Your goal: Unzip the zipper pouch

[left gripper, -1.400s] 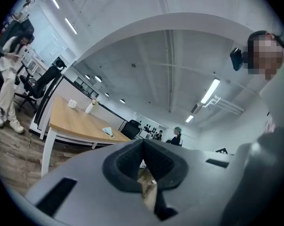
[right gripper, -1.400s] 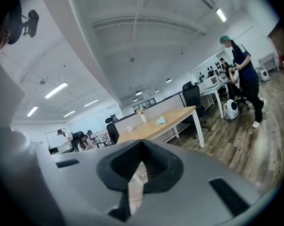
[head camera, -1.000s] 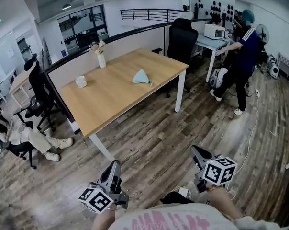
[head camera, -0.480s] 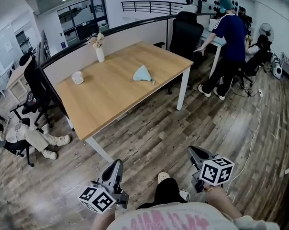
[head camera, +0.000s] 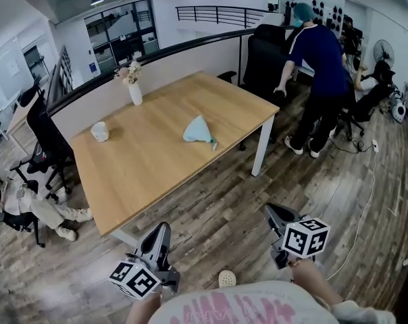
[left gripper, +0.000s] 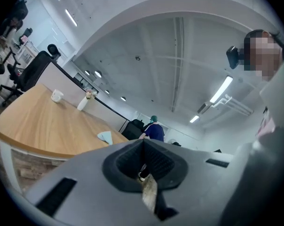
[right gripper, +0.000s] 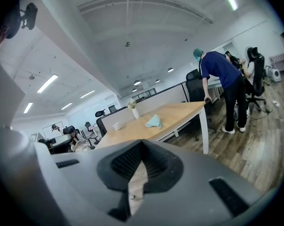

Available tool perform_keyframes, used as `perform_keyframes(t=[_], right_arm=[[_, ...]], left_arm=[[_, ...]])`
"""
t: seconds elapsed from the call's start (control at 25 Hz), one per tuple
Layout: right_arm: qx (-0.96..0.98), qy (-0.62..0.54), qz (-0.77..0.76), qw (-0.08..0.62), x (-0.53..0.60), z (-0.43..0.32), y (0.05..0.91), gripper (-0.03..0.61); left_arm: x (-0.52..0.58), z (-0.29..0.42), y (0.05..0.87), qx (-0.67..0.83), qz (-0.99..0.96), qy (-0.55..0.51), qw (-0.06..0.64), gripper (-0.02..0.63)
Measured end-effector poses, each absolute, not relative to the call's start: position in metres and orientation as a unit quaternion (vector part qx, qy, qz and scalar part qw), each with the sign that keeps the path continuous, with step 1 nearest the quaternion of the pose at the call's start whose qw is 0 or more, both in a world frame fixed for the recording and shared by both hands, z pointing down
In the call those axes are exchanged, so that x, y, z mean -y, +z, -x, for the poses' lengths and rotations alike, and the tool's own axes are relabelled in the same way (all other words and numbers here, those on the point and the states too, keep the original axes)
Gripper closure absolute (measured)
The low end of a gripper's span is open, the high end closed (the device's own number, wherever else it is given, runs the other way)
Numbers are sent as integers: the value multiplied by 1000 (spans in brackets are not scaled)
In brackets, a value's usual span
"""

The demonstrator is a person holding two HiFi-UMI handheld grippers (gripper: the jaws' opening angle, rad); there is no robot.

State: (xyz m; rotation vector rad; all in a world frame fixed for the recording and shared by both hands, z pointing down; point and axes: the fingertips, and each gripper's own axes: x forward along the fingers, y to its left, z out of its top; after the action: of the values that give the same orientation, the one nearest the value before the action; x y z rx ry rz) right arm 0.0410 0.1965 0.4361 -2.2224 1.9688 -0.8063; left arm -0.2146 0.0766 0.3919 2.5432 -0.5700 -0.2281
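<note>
A pale blue zipper pouch (head camera: 198, 131) lies on the wooden table (head camera: 143, 167), right of its middle; it also shows small and far in the left gripper view (left gripper: 105, 136) and the right gripper view (right gripper: 154, 121). My left gripper (head camera: 160, 234) is held low at the bottom left of the head view, well short of the table, jaws shut and empty (left gripper: 142, 161). My right gripper (head camera: 274, 216) is at the bottom right, also shut with nothing in it (right gripper: 141, 160). Both are far from the pouch.
A white vase with flowers (head camera: 134, 88) and a white cup (head camera: 100, 132) stand on the table's far side. A person in dark blue (head camera: 319, 73) bends by a black chair (head camera: 265, 59) beyond the right corner. Another person sits at the left edge (head camera: 21, 204). A cable (head camera: 366, 201) lies on the wood floor.
The table has come nearer and lower in the head view. The person in blue has walked left to the black chair. Both grippers keep their places, shut.
</note>
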Motion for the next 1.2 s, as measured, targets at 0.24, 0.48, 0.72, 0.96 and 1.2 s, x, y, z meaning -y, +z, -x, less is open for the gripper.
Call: perform_keyframes(t=[0.24,0.48,0.72,0.96,1.2], right_arm=[[-654,-248,713,46,-147,-97,431,581],[-645,-284,707,54,-119,-128,461,581],[-636,-319,700,53,-83,-162,492,581],[-631,-339,697,44,-16,-204,500,581],[-656,-329,677,49,80,-237,481,581]], left_arm=[[-31,153,391,210,-941,-91,250,615],[-8,103,421,202,-945,-33,255,615],[37,45,434,186,-949,-16,256,615],[108,-13,441,171,-947,-12,270,615],[187,-49,434,175,-949,-12,263,615]])
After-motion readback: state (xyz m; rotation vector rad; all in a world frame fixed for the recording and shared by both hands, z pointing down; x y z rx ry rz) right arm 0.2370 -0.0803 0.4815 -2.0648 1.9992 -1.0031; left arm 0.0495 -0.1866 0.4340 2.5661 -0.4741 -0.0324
